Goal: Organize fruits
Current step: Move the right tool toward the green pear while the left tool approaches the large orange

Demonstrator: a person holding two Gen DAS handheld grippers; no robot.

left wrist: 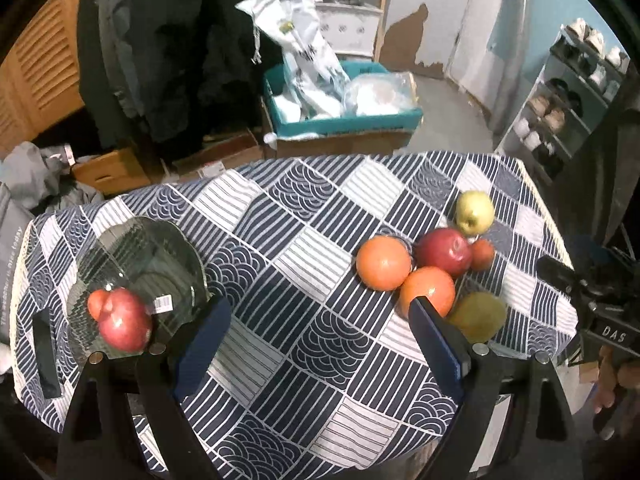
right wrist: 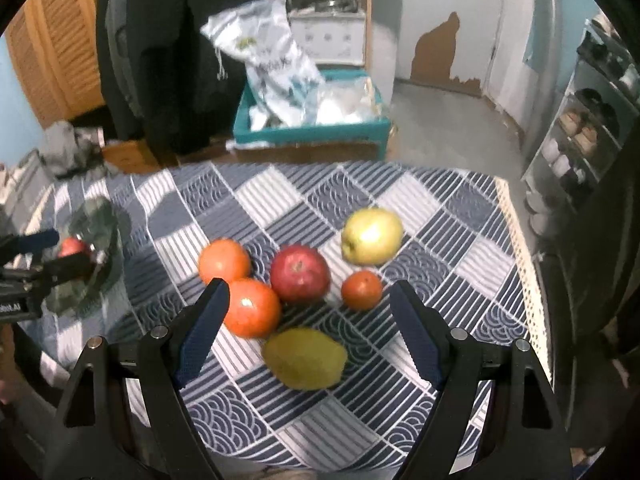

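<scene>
On the bench (left wrist: 280,216), covered with a blue-and-white patterned cloth (right wrist: 460,216), six fruits sit in a loose cluster toward the right side. Two oranges (right wrist: 225,263) lie close together, the nearer one (right wrist: 251,308) touching a red apple (right wrist: 300,274). A small orange-red fruit (right wrist: 362,290) sits just beside the apple, a yellow-green apple (right wrist: 372,235) lies behind it, and a yellow-green lemon-shaped fruit (right wrist: 305,359) lies nearest the camera.

At the bench's left end stands a clear glass plate (left wrist: 160,248) with a scalloped rim and a barcode sticker. It carries a second red apple (left wrist: 125,320) and a smaller red fruit (left wrist: 96,304) touching it.

The left tongs (left wrist: 320,318) hang above bare cloth between the plate and the cluster, their blue-padded jaws standing wide apart with nothing between them. The right tongs (right wrist: 308,310) hang over the cluster, jaws likewise wide apart, framing the nearer orange, the red apple and the small fruit in that view; whether any pad touches fruit cannot be told.

Beyond the bench, a teal crate (left wrist: 344,120) holds white plastic bags (left wrist: 296,40), and a shoe rack (left wrist: 568,92) stands at the right.
</scene>
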